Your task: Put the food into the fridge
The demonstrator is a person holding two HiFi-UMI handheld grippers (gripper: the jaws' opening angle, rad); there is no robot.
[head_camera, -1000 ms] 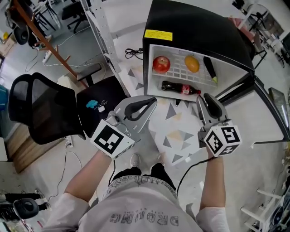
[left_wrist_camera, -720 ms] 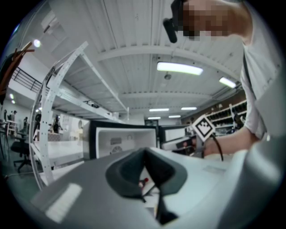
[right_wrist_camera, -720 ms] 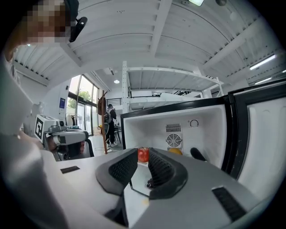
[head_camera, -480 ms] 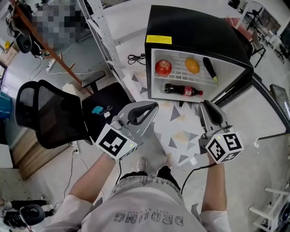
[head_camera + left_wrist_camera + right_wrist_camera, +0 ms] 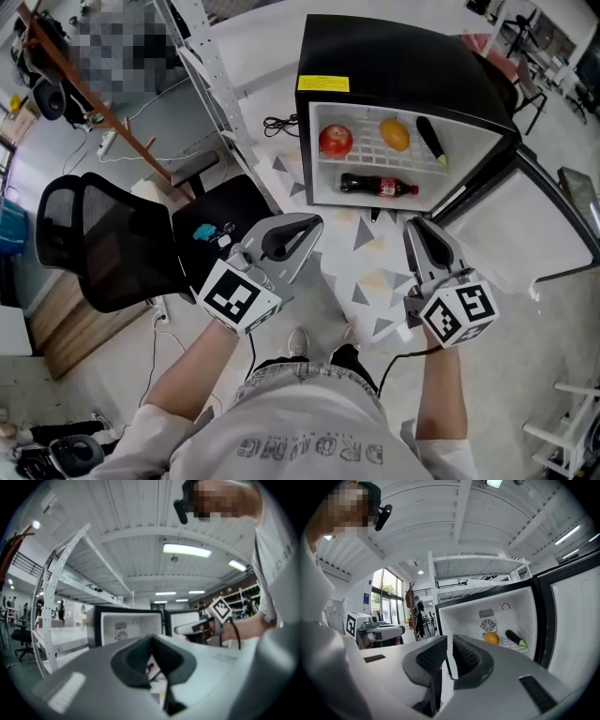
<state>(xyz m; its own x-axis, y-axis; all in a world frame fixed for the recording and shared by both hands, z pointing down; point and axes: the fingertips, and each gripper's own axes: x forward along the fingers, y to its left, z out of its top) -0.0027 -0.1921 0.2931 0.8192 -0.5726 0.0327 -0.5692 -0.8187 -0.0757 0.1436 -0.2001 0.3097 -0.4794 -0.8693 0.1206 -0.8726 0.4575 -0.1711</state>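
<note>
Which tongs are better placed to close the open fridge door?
Right. The right tongs, empty and closing, sit just beside the open door; the left tongs are further away, on the chair's side.

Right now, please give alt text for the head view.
An open black fridge holds a red apple, an orange, a dark long vegetable and a cola bottle. Before it, the left gripper is shut; the empty right gripper's jaws are closing.
</note>
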